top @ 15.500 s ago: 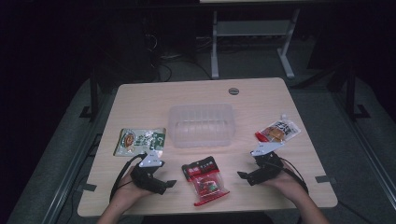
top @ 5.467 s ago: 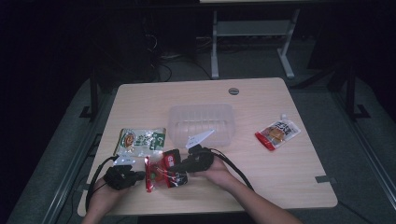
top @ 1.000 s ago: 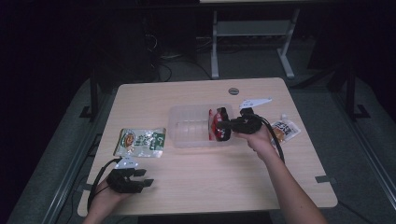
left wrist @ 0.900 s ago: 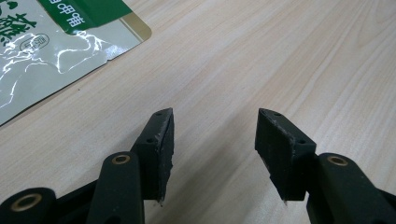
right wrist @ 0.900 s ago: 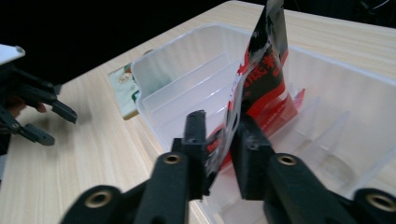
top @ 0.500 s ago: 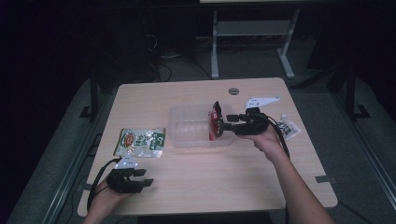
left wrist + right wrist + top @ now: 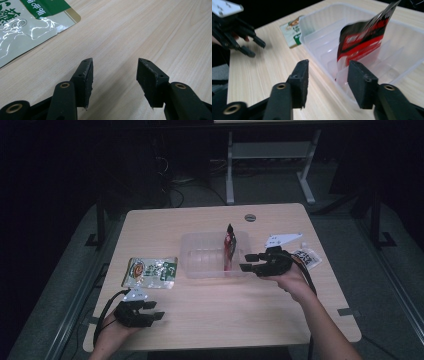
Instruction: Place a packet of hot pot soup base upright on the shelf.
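Red snack packet [image 7: 229, 251] stands on edge in clear plastic bin [image 7: 200, 251], right end, mid-bench | right tongs [image 7: 246, 263] just right of bin, jaws just opened, apart, nothing between | left tongs [image 7: 159, 310] near left edge, parted, empty | green packet [image 7: 150, 272] left of bin

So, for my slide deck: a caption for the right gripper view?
Open right gripper beside clear plastic bin holding upright red-and-black snack packet.
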The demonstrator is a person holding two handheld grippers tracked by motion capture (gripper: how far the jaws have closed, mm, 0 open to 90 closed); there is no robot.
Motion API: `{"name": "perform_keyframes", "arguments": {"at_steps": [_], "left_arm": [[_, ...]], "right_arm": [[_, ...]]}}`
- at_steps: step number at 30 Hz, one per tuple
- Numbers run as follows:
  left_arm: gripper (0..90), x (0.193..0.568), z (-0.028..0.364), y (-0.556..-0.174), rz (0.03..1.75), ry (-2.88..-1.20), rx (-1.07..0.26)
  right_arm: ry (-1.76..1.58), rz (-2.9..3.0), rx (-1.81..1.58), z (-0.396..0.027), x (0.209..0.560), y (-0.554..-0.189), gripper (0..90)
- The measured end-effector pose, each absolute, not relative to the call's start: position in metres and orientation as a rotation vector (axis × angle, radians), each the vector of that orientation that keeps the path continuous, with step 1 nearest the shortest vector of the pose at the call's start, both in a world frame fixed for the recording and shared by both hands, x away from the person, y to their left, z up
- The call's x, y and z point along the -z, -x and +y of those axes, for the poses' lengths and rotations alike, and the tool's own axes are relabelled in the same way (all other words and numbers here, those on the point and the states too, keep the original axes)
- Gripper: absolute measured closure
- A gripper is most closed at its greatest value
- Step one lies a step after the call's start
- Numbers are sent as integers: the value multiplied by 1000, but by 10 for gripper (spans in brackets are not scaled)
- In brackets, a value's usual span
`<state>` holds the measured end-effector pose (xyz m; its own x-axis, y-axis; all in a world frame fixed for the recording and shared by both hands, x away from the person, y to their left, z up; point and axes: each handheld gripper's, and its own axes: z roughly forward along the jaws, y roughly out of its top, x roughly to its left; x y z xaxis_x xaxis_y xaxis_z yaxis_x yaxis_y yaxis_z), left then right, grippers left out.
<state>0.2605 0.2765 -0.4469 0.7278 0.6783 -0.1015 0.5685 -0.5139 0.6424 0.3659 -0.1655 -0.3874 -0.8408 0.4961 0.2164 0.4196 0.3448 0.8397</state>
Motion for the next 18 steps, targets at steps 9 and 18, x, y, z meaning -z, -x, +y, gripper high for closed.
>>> {"name": "perform_keyframes", "arguments": {"at_steps": [9,18], "left_arm": [[469,447,277,-260,940,-2256,-214],[477,447,275,-260,938,-2265,-218]], "right_arm": [[-844,2545,-1432,-170,402,-345,410],[-839,2547,-1383,-183,412,-319,379]]}}
